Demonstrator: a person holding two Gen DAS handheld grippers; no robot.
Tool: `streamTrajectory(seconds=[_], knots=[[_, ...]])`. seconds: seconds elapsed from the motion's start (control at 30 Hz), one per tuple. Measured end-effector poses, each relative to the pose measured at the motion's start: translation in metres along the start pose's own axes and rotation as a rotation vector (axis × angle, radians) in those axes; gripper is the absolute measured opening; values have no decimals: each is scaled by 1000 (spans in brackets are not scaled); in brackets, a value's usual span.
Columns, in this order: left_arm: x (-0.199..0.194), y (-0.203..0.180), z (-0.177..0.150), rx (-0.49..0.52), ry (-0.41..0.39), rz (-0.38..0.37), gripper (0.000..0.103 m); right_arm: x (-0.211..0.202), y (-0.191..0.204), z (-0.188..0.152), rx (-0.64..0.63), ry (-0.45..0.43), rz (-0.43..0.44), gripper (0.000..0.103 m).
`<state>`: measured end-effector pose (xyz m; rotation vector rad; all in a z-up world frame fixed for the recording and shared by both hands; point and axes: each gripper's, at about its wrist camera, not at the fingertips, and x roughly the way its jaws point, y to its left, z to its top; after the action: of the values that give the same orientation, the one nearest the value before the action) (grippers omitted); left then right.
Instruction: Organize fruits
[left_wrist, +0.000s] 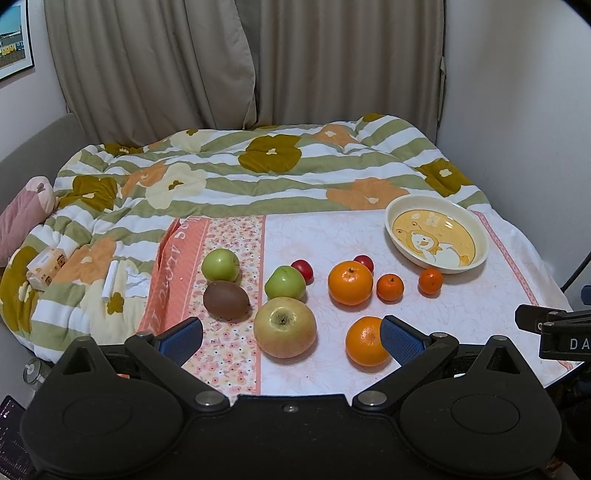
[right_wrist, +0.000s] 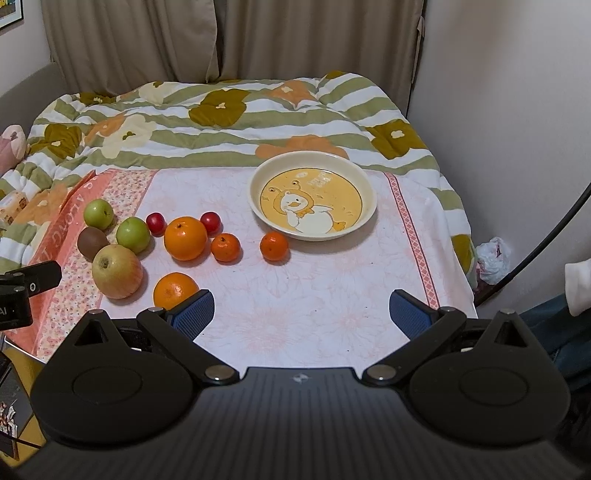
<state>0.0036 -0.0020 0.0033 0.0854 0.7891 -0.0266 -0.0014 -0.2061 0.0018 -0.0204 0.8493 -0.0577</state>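
Orange, green, red and brown fruit lies loose on the pink cloth (right_wrist: 295, 295), and none of it sits in the plate (right_wrist: 258, 206), whose yellow duck picture shows bare. Judged from that, the sorting has not yet begun; every piece is left to move.

The left gripper (left_wrist: 291, 338) hovers low at the near edge of the cloth with its blue pads spread wide and nothing between them. The big yellowish apple (left_wrist: 284, 327) lies just ahead, in line with the gap, and the nearest orange (left_wrist: 365, 341) lies beside the right pad. Behind these are the kiwi (left_wrist: 226, 298), two green apples (left_wrist: 220, 264) (left_wrist: 285, 283), two small red fruits (left_wrist: 302, 270) (left_wrist: 364, 262), a large orange (left_wrist: 350, 283) and two small mandarins (left_wrist: 390, 287) (left_wrist: 430, 281).

The right gripper (right_wrist: 302, 312) is also spread and holds nothing, over bare cloth, with the plate well ahead and the fruit off to its left.

If the plate is the goal, which is only a guess, ten pieces remain.
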Motion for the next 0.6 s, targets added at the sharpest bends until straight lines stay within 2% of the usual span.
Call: streamTrajectory(seconds=[0.6], knots=[[-5, 1, 1, 1, -12, 4, 103, -3, -2, 2, 12, -5, 7, 103]])
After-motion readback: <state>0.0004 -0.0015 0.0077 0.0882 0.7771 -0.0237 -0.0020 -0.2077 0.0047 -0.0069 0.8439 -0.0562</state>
